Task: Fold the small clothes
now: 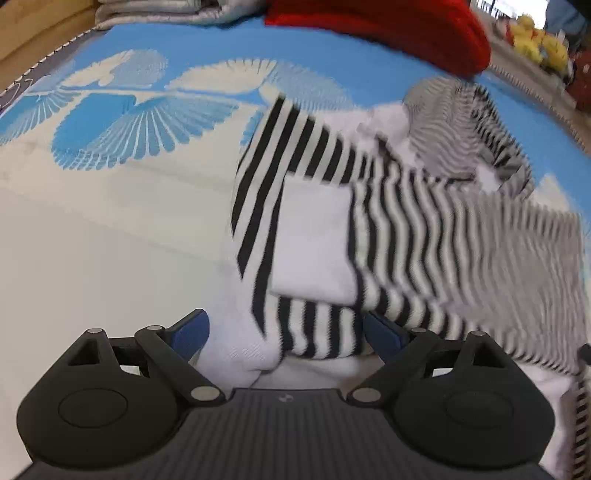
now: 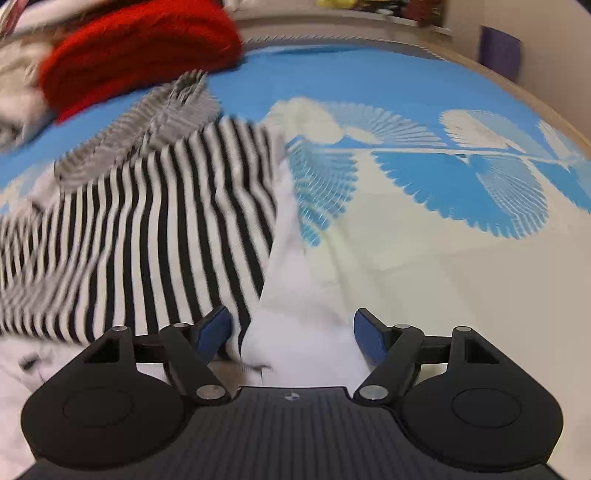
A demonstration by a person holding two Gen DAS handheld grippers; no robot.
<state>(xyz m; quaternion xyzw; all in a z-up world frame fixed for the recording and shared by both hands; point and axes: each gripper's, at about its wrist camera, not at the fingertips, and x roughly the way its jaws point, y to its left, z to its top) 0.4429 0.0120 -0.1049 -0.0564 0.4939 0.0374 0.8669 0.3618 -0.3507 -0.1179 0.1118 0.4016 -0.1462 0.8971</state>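
Fold barely begun: striped garment (image 1: 314, 206) lies rumpled on the blue-and-cream bedspread (image 1: 110, 221), just in front of the red knit (image 1: 388, 29). Black-and-white stripes, white patch and white hem.

Left tool (image 1: 286, 334) and right tool (image 2: 291, 332) both spread wide, hem between the fingers, not clamped.

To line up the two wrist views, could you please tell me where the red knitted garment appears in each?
Left wrist: red knitted garment at top, right of centre, beyond the striped garment.
Right wrist: red knitted garment at top left, beyond the striped garment.
Shared landmark: the blue-and-white patterned cover.
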